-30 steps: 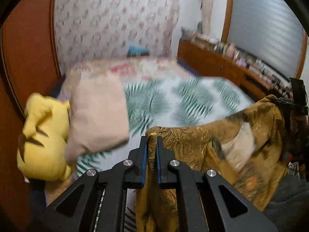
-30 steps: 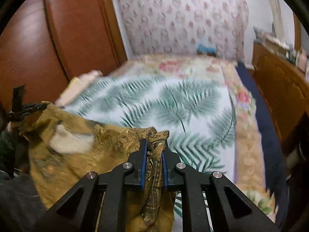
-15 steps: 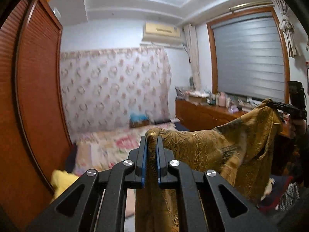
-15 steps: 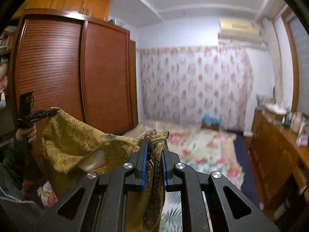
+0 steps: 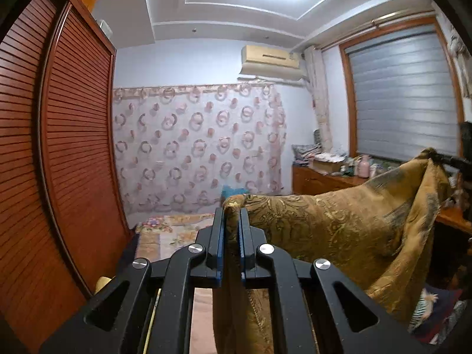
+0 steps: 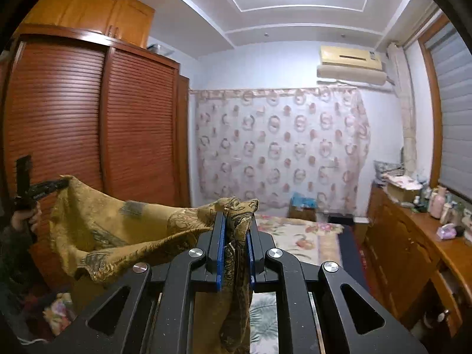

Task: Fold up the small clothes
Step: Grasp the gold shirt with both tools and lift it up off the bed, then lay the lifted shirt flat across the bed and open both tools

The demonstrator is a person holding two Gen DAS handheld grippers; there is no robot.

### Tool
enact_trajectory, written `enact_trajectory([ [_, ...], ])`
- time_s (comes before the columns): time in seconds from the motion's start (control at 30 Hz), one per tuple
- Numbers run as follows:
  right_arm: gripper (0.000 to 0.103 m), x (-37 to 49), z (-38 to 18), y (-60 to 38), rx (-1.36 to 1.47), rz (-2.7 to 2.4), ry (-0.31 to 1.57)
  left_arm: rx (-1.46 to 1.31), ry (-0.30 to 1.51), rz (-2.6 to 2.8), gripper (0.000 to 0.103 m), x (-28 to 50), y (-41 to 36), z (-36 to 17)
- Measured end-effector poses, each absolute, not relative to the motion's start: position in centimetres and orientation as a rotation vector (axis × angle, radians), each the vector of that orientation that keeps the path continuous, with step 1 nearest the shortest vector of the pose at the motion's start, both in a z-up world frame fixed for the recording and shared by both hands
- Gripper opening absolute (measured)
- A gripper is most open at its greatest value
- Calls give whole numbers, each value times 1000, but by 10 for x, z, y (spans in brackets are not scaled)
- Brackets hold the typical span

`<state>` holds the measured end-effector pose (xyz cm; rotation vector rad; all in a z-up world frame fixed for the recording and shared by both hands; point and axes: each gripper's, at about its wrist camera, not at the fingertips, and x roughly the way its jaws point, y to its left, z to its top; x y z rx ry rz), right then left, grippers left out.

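Matt woven gold cloth, glossy slatted wood wardrobe, matt black plastic left gripper.

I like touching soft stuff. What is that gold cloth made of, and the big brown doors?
The gold cloth looks like thin woven fabric, maybe silky: it droops in soft folds and has a swirly pattern with a faint sheen. The big brown doors look like varnished wood: reddish, a little glossy, with rows of slats.

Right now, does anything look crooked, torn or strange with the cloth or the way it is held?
Nothing stands out. The cloth hangs between the left tongs and the right tongs, each shut on a bunched corner. It sags in the middle and shows no tear. Its lower edge is out of view.
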<state>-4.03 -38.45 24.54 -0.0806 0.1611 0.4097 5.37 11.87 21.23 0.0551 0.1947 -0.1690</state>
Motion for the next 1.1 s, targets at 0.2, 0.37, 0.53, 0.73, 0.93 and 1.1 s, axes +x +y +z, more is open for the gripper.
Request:
enact_trajectory([
  [0.2,12,31,227,-352,-119,383,235,72,317,-139,9,137,110,152],
  [0.37,12,107,170,-331,-138,384,370,87,460,-118,9,207,103,74],
  [0.53,12,178,116,-310,-168,351,518,66,584,-123,9,249,98,14],
  [0.73,12,235,100,-290,-158,330,616,73,638,-132,9,279,93,-7],
  [0.93,12,252,96,-293,-154,335,686,82,683,-129,9,311,89,-28],
  [1.1,12,259,88,-306,-147,327,736,91,711,-120,9,316,89,-44],
])
